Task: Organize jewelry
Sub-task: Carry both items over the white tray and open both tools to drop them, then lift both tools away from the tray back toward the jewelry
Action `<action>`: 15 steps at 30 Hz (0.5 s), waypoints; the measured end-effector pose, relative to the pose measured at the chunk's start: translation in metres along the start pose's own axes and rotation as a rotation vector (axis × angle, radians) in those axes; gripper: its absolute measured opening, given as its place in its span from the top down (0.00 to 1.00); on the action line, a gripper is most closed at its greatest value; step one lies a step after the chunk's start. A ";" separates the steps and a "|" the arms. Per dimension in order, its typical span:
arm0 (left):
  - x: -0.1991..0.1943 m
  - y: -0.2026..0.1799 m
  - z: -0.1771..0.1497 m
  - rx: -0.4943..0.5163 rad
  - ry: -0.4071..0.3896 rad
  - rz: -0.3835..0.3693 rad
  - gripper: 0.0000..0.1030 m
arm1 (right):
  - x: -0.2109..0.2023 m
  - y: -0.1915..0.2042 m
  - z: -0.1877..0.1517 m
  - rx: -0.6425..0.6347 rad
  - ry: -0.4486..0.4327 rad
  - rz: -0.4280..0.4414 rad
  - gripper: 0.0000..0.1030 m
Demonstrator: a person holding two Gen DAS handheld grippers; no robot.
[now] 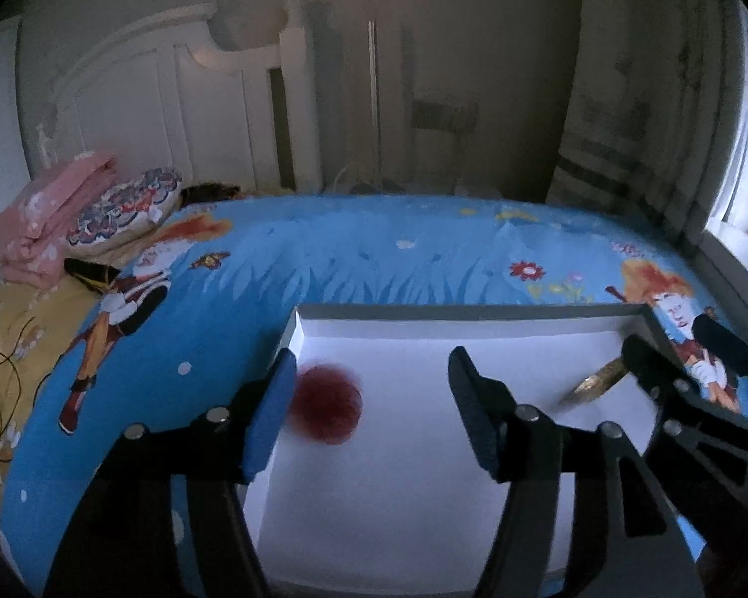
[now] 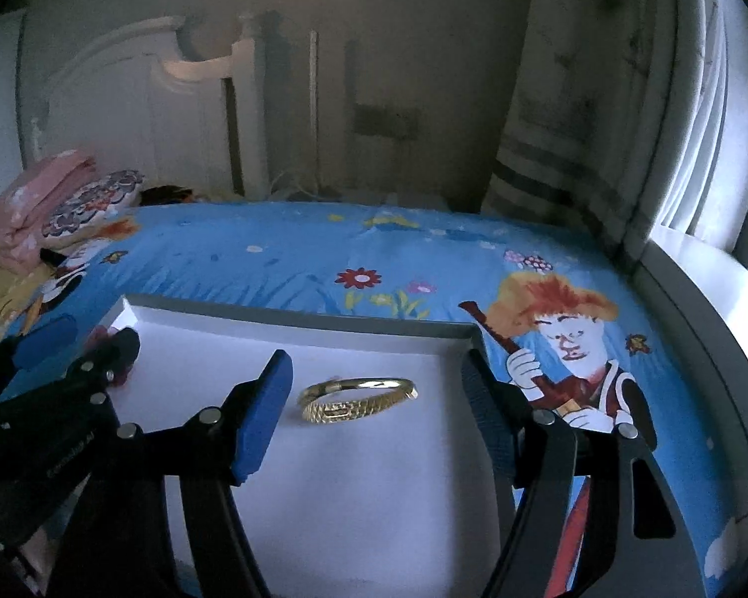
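From the left wrist view, the left tongs (image 1: 374, 398) stand apart with nothing between the blue pads. They hang over a shallow white tray (image 1: 424, 498) that lies on a bed (image 1: 324, 259) with a blue cartoon cover. A fuzzy dark-red pompom (image 1: 326, 406) lies on the tray floor just inside the left pad, near it but not pinched — its outline is blurred, so I cannot tell whether it touches the pad. To the right of these tongs, part of a gold bangle (image 1: 598, 381) shows on the tray floor, partly hidden by a finger of the right tongs (image 1: 693, 373), which come in from the right edge. Far beyond the left tongs, at the head of the bed, lie a folded pink blanket (image 1: 50, 219) and a patterned cushion (image 1: 124, 209) before a white headboard (image 1: 164, 99).

From the right wrist view, the right tongs (image 2: 379, 398) also stand apart. The gold bangle (image 2: 356, 401) lies flat on the white tray (image 2: 374, 498) between the two pads, clear of both — nearer the left pad. The right finger hangs by the tray's right wall. The left tongs (image 2: 75, 373) show to the left, over the tray's left part. A curtain (image 2: 598, 124) hangs beyond, to the right.
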State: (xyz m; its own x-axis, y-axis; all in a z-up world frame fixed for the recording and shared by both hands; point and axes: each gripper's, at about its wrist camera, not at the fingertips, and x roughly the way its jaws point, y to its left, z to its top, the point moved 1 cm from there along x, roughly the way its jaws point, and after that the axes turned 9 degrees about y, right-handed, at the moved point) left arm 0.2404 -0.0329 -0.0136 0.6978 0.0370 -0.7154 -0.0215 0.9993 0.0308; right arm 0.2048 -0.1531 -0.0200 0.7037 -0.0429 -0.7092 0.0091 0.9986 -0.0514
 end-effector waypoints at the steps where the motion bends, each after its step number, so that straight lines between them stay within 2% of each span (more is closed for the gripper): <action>1: -0.006 0.001 0.000 0.006 -0.020 0.003 0.37 | -0.003 0.000 -0.002 -0.008 -0.006 -0.004 0.35; 9: -0.043 0.011 -0.007 -0.008 -0.079 -0.004 0.24 | -0.031 0.000 -0.025 -0.025 -0.031 0.023 0.35; 15: -0.075 0.031 -0.038 0.008 -0.139 0.021 0.11 | -0.061 0.002 -0.056 -0.034 -0.062 0.059 0.35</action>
State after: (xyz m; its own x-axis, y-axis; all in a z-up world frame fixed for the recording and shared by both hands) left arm 0.1606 -0.0050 0.0146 0.7899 0.0563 -0.6107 -0.0320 0.9982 0.0506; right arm 0.1227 -0.1500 -0.0163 0.7452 0.0185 -0.6665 -0.0570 0.9977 -0.0359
